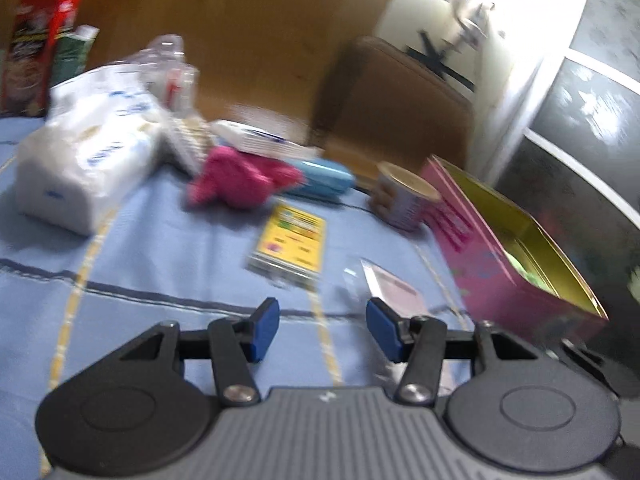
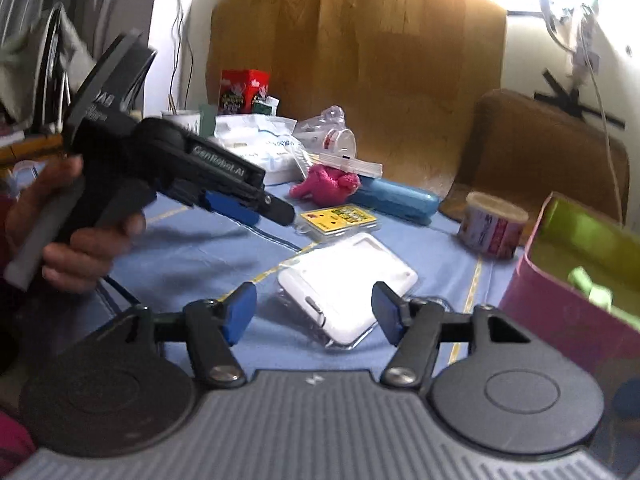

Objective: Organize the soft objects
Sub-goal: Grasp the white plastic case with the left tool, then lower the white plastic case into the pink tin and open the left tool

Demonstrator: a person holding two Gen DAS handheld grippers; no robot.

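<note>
We hold our left hand-held gripper [image 1: 323,330] above the blue cloth [image 1: 160,264] that covers the desk, its blue pads spread apart with nothing between them. Our right hand-held gripper [image 2: 314,316] hangs over the same cloth, its pads also spread wide and empty; a white card in a clear sleeve [image 2: 346,280] lies on the cloth beyond the gap, not touched by either pad.

The soft pink cloth [image 1: 240,180] sits crumpled farther back on the desk, just in front of a blue case [image 1: 324,178] and beside a white plastic-wrapped pack [image 1: 88,152]. A yellow card packet [image 1: 292,244] lies between the pink cloth and our left gripper. At the right edge stands an open pink tin [image 1: 504,276] with a gold inside, and something pale green [image 1: 528,270] rests in it; the blur keeps us from telling what it is. A small round tub [image 1: 404,200] stands just beside the tin's far end.

In the right wrist view a hand [image 2: 76,240] grips the left tool's handle at the left of the frame.
</note>
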